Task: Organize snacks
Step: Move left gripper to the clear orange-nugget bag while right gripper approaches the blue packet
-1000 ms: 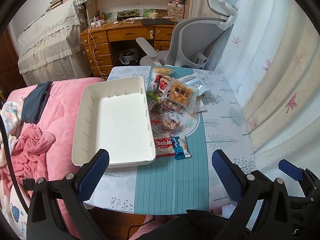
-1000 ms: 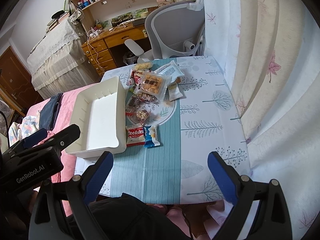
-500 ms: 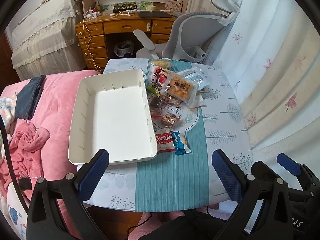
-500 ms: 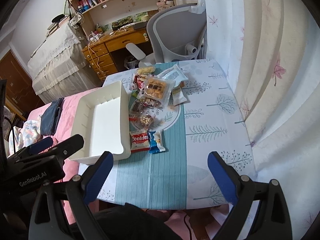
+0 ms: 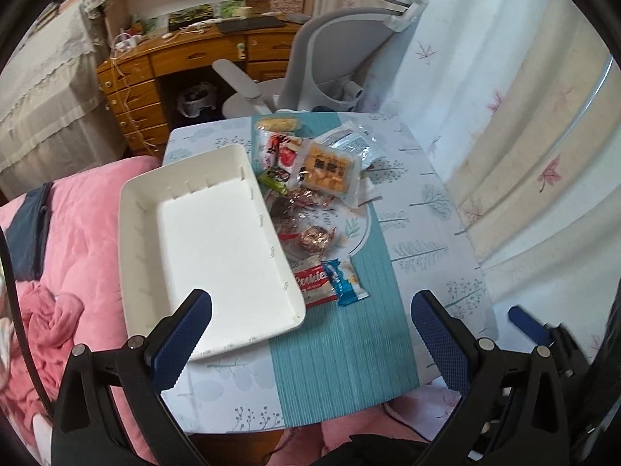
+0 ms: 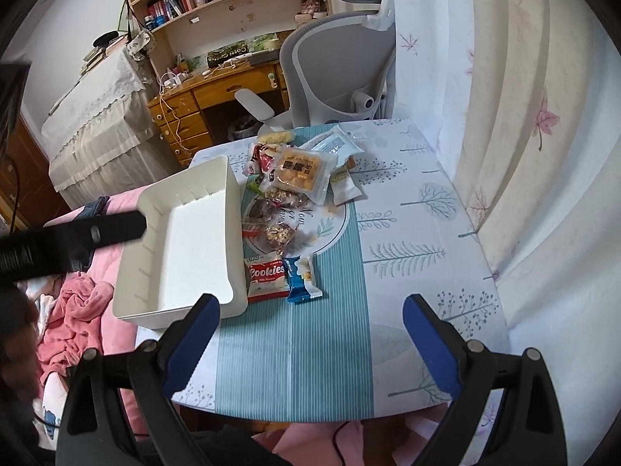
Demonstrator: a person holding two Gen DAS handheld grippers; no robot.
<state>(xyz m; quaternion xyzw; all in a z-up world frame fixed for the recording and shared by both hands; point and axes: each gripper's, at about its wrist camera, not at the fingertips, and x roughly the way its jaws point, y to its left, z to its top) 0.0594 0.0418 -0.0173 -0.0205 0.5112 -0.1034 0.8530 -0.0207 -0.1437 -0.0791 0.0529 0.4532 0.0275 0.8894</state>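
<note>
An empty white bin point(image 5: 209, 240) point(image 6: 186, 240) sits on the table's left side. Right of it lies a pile of snack packets: a red Cookies pack point(image 5: 312, 283) point(image 6: 267, 273), a blue wafer pack point(image 5: 347, 283) point(image 6: 302, 277), an orange cracker bag point(image 5: 328, 169) point(image 6: 299, 171) and several foil-wrapped sweets point(image 5: 314, 239) on a round plate point(image 6: 333, 229). My left gripper point(image 5: 310, 334) hovers open above the table's near edge, nothing between its fingers. My right gripper point(image 6: 310, 334) is open too, held over the teal runner point(image 6: 295, 349).
A grey office chair point(image 6: 333, 70) stands behind the table, with a wooden desk point(image 6: 217, 93) beyond it. Curtains point(image 6: 524, 116) hang close along the right. A pink blanket point(image 5: 70, 233) lies on a bed at the left. The left gripper's body point(image 6: 66, 233) crosses the right wrist view.
Both grippers have shifted and tilted a little over the table's near edge; the left view has turned clockwise. Both stay open. Bin and snacks have not moved.
</note>
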